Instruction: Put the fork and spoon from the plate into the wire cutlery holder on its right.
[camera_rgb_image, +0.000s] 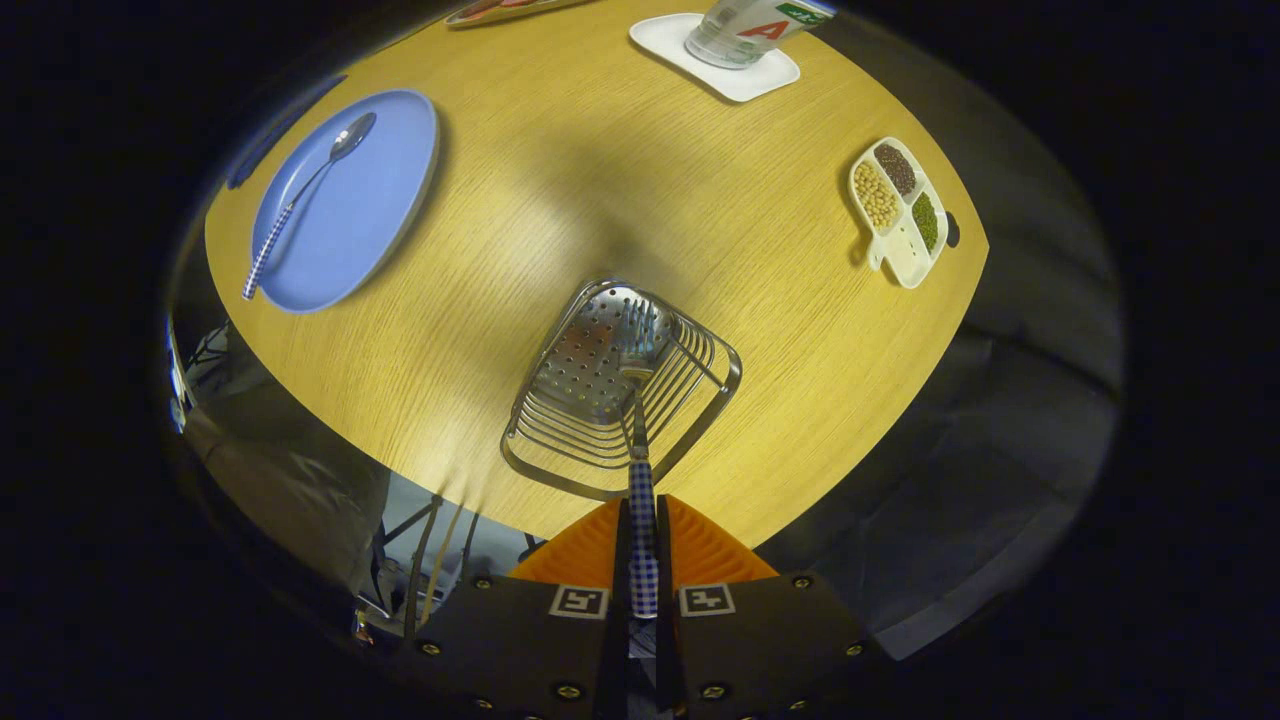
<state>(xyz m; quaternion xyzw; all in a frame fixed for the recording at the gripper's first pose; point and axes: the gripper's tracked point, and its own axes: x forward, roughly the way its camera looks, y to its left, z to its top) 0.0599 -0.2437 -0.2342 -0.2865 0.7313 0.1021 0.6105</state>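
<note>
The fingers are closed on the fork's checked handle, both pressing it from either side — the fork runs straight ahead at 12 o'clock, its tines down inside the wire holder over the perforated base. The spoon lies on the blue plate at about 10 o'clock, well apart from the holder, its handle end poking past the near rim. At 1 o'clock across the tabletop stands a cup on a white coaster — a red "A" reads on it. A divided dish of beans sits at 2 o'clock.
</note>
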